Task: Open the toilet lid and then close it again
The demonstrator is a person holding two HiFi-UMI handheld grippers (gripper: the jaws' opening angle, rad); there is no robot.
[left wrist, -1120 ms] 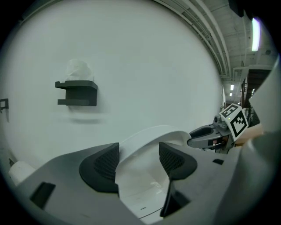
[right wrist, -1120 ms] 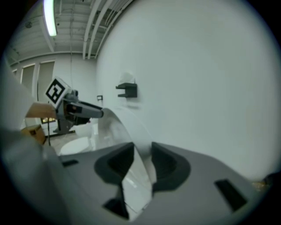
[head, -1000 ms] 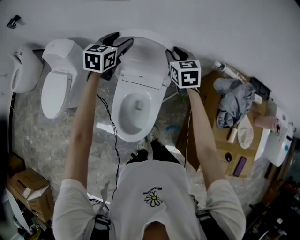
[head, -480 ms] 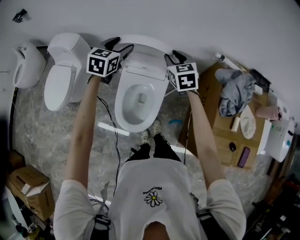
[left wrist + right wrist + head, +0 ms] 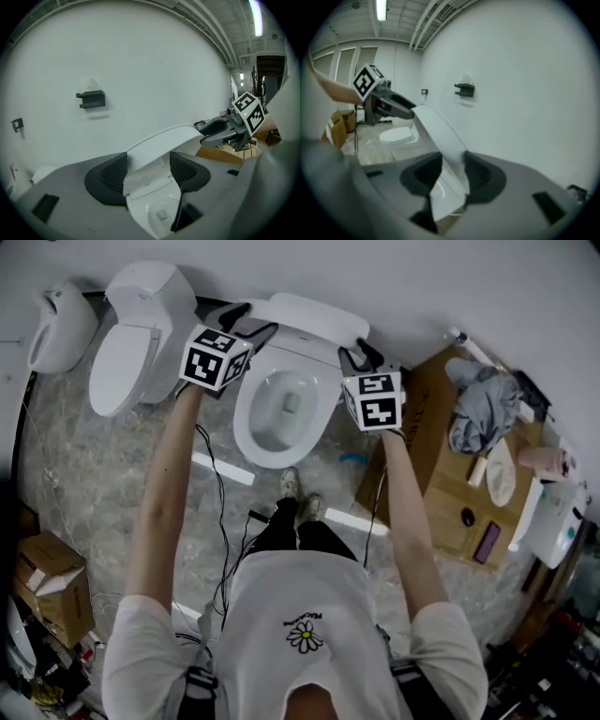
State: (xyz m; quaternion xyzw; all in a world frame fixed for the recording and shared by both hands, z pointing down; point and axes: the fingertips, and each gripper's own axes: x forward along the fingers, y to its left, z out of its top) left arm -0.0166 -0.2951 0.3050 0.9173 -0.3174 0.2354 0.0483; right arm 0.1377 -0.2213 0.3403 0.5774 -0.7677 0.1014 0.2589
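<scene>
The white toilet stands against the wall with its lid raised and leaning forward off the wall. My left gripper is at the lid's left edge, jaws wide; the edge sits between its pads and I see no firm pinch. My right gripper is at the lid's right edge. Seen edge-on, the lid fills the gap between its pads; these jaws have just been opening a little with the lid still between them.
A second toilet with its lid down and another white fixture stand to the left. A cardboard-topped stand with a grey cloth is close on the right. Cables trail on the floor, with a box at lower left.
Both grippers have come away from the wall together with the lid between them, and the lid leans further forward. The toilet now sits higher in the head view.
</scene>
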